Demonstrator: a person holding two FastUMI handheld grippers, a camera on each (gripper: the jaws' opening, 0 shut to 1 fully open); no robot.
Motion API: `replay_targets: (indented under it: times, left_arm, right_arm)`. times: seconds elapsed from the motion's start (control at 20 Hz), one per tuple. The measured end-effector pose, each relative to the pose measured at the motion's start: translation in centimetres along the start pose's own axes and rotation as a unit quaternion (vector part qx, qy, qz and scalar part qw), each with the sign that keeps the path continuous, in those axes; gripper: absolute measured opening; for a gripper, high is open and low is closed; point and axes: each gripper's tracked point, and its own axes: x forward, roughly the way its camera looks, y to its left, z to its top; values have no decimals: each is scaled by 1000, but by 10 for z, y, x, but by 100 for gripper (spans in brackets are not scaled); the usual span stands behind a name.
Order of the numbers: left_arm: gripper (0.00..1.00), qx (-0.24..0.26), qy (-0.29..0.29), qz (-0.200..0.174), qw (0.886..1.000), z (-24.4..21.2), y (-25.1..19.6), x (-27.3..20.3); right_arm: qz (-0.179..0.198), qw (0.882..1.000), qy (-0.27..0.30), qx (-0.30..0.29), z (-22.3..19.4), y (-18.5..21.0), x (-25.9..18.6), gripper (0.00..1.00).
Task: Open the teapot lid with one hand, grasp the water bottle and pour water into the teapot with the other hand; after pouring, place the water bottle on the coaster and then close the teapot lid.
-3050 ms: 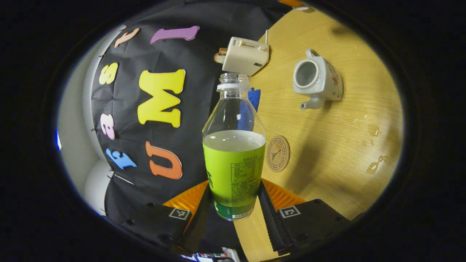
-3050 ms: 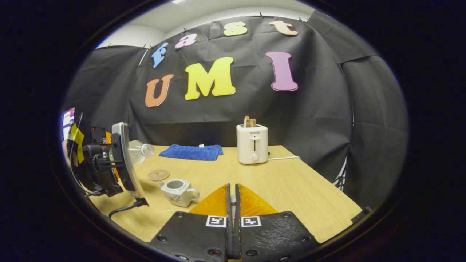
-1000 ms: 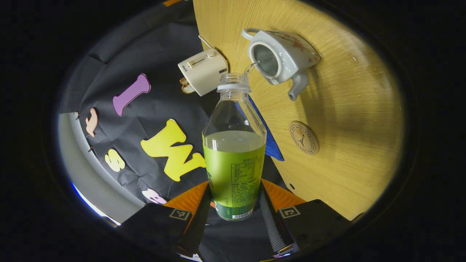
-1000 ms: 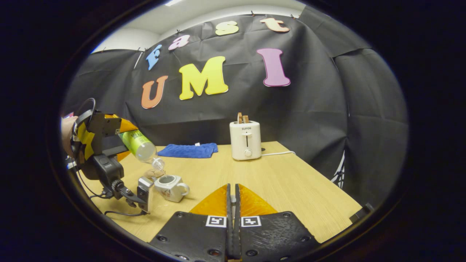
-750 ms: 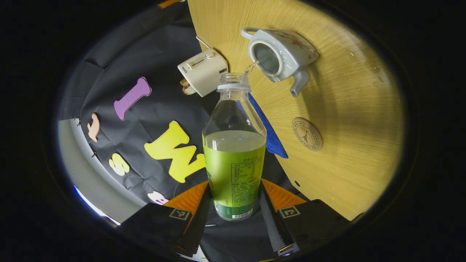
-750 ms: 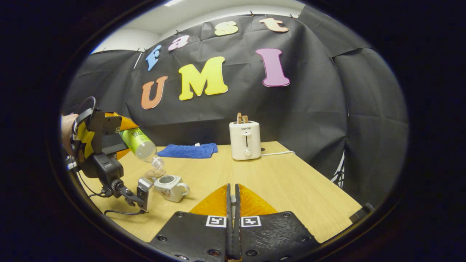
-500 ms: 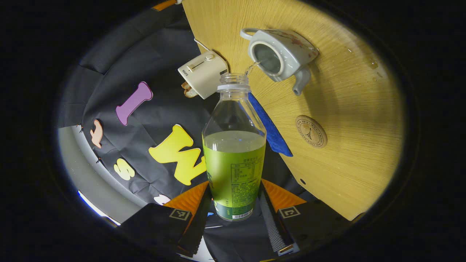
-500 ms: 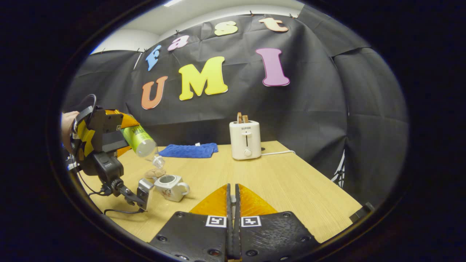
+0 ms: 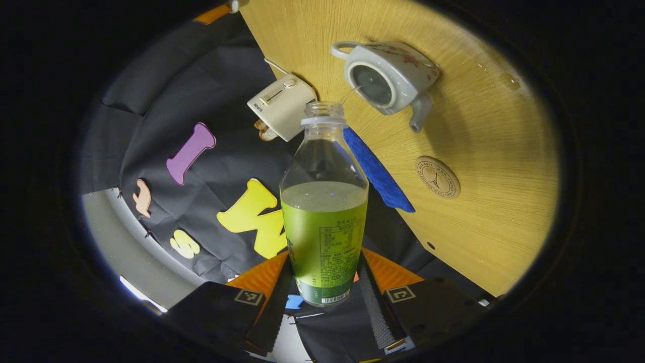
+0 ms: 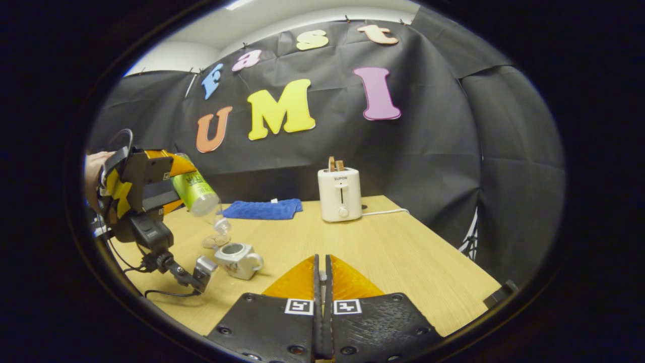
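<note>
My left gripper [image 9: 323,263] is shut on the green-labelled water bottle [image 9: 322,222], which has no cap and is about half full. The bottle is tilted mouth-down over the white teapot [image 9: 390,75], and a thin stream of water [image 9: 348,95] runs into its open top. No lid sits on the teapot [image 10: 237,259]. The round cork coaster [image 9: 437,177] lies bare on the table beside the teapot. In the right gripper view, the left gripper [image 10: 171,184] holds the bottle [image 10: 197,194] just above the pot. My right gripper [image 10: 322,262] is shut, hovering over the table's near side.
A white toaster [image 10: 340,194] with toast stands at the back of the wooden table [image 10: 403,252], its cord trailing right. A blue cloth [image 10: 262,208] lies at the back left. Water drops [image 9: 506,80] sit on the table near the teapot.
The left gripper has kept tipping the bottle steeper over the teapot while water pours, and the stream has thinned. The right gripper has stayed put and shut.
</note>
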Motion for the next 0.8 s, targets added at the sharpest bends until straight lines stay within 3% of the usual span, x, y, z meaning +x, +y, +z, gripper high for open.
replay_targets:
  times: [0.8]
  left_arm:
    - [73, -15, -1, 7, 1000, -5, 0, -1]
  right_arm:
    - [-4, 1000, -1, -1, 2, -1, -3, 0]
